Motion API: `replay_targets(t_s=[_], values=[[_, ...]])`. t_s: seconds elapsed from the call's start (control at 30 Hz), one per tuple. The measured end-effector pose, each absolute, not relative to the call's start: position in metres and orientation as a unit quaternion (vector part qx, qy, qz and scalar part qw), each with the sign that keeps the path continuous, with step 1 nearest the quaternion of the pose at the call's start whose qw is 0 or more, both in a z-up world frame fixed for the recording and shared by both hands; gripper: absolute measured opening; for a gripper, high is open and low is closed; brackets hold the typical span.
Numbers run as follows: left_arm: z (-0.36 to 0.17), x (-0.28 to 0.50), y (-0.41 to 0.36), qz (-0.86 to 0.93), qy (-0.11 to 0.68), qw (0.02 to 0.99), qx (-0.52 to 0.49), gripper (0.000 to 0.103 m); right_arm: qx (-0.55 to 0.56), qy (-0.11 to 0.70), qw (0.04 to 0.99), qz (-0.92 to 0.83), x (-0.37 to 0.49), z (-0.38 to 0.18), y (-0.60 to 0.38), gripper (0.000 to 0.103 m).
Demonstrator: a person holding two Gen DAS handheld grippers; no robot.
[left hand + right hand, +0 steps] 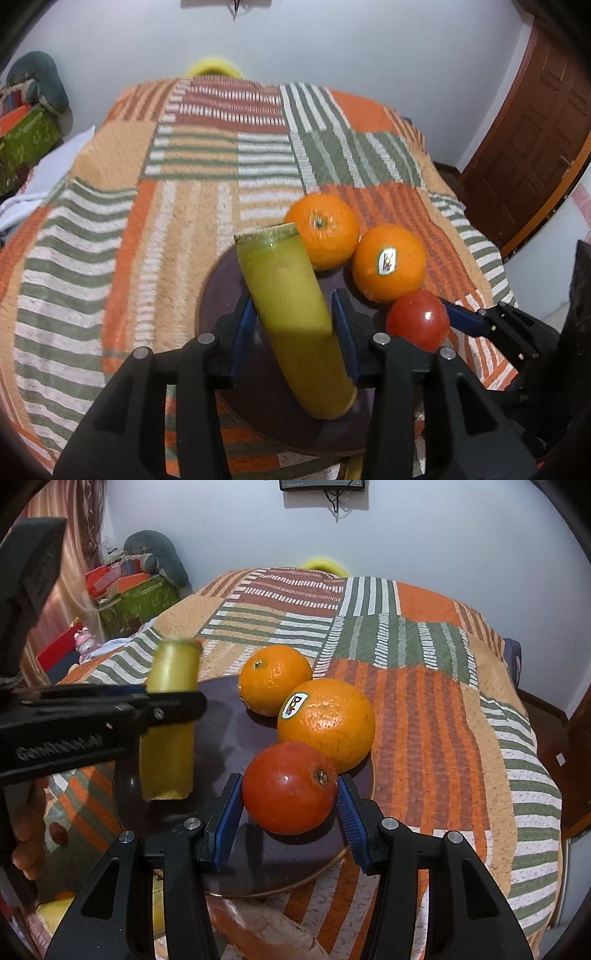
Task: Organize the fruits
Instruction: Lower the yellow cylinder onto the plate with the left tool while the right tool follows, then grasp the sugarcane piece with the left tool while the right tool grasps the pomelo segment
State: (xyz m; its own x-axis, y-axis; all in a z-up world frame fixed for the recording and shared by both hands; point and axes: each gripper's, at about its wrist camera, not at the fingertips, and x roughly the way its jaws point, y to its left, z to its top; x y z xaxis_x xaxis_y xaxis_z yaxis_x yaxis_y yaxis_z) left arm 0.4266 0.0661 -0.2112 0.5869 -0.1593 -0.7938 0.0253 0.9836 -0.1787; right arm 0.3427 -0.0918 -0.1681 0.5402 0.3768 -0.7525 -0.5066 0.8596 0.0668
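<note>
Tomato (290, 788) sits between the right gripper (290, 808) pads, barely clamped, at the plate's (236, 867) near edge; left gripper (293, 332) clamps the banana piece (288, 295) upright

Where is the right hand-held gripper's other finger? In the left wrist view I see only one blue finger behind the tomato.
Observer: The right hand-held gripper has one blue pad on each side of the tomato.
Operator: Is it clamped?
Observer: I cannot tell. The pads sit close to its sides, and the tomato appears to rest on the dark plate.
Operator: How does my fruit piece sit, seen from the side?
Observer: The yellow-green fruit piece stands nearly upright in the left hand-held gripper, with its lower cut end over the plate.
</note>
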Motion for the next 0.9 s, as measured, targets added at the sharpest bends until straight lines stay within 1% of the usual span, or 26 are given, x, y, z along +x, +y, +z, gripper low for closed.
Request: replay_targets(t_s=[0.07,0.1,0.13,0.2,0.47,0.6,0.8,0.9], values=[[-0.219,0.43,0.065,-0.054,0.468,0.879,-0.077,0.042,-0.085,0.411,0.872,0.251,0.343,-0.168,-0.091,0.048],[-0.222,0.43,0.065,-0.053,0.474,0.876,-0.078,0.042,-0.087,0.409,0.873,0.249,0.343,-0.168,-0.091,0.052],[-0.223,0.429,0.065,-0.053,0.474,0.876,-0.076,0.044,-0.087,0.406,0.876,0.246,0.342,-0.167,-0.093,0.059],[-0.222,0.425,0.064,-0.053,0.47,0.878,-0.068,0.045,-0.082,0.402,0.878,0.248,0.341,-0.162,-0.095,0.066],[-0.198,0.403,0.069,-0.054,0.455,0.886,-0.065,0.045,-0.077,0.386,0.888,0.238,0.331,-0.145,-0.108,0.066],[-0.184,0.386,0.069,-0.044,0.444,0.894,-0.049,0.048,-0.068,0.376,0.896,0.227,0.321,-0.133,-0.117,0.066],[-0.165,0.357,0.07,-0.038,0.435,0.899,-0.037,0.048,-0.079,0.368,0.899,0.223,0.302,-0.121,-0.13,0.066],[-0.157,0.34,0.07,-0.035,0.429,0.902,-0.033,0.051,-0.09,0.366,0.9,0.218,0.291,-0.118,-0.138,0.066]])
